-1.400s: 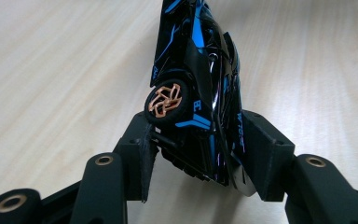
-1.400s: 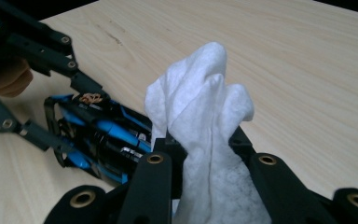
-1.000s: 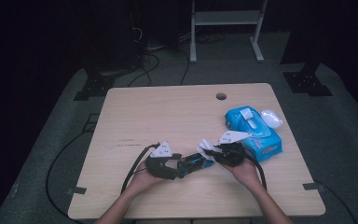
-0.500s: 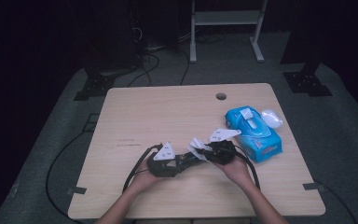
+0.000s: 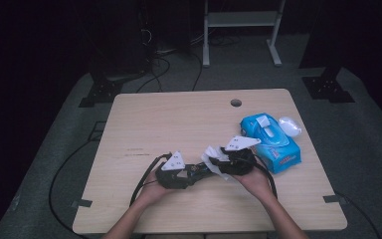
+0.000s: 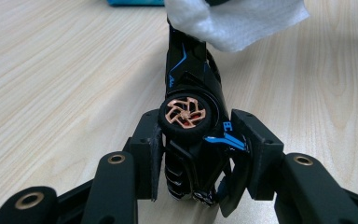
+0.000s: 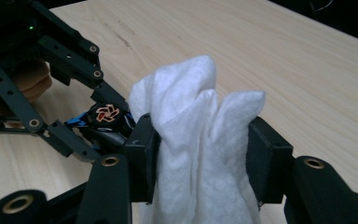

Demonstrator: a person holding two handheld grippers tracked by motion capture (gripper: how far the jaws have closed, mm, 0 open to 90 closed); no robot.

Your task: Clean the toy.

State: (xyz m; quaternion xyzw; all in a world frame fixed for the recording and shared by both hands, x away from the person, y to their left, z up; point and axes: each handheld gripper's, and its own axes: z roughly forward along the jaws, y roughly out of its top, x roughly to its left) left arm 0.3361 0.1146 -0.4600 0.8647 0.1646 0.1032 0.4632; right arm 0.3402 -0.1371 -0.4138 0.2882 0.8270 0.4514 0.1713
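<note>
A black toy car (image 6: pixel 191 116) with blue trim and copper wheels sits between the pads of my left gripper (image 6: pixel 198 154), which is shut on it; these jaws closed in and have just eased a little. In the high view that left gripper (image 5: pixel 195 173) is low on the table. A crumpled white wipe (image 7: pixel 191 116) stands between the pads of my right gripper (image 7: pixel 200 154), whose jaws have just been opening and are wide apart. The wipe (image 5: pixel 212 153) touches the car's far end (image 6: pixel 189 56), and the right gripper (image 5: pixel 219 162) faces the left one.
A blue pack of wipes (image 5: pixel 273 142) lies on the wooden table (image 5: pixel 169 119) right of the right hand, with a white lid-like piece (image 5: pixel 289 125) beside it. A cable hole (image 5: pixel 236 103) is near the far edge. Cables trail off the table's left front.
The right gripper with the wipe has shifted slightly left, away from the blue pack and up to the car. The left hand has stayed where it was.
</note>
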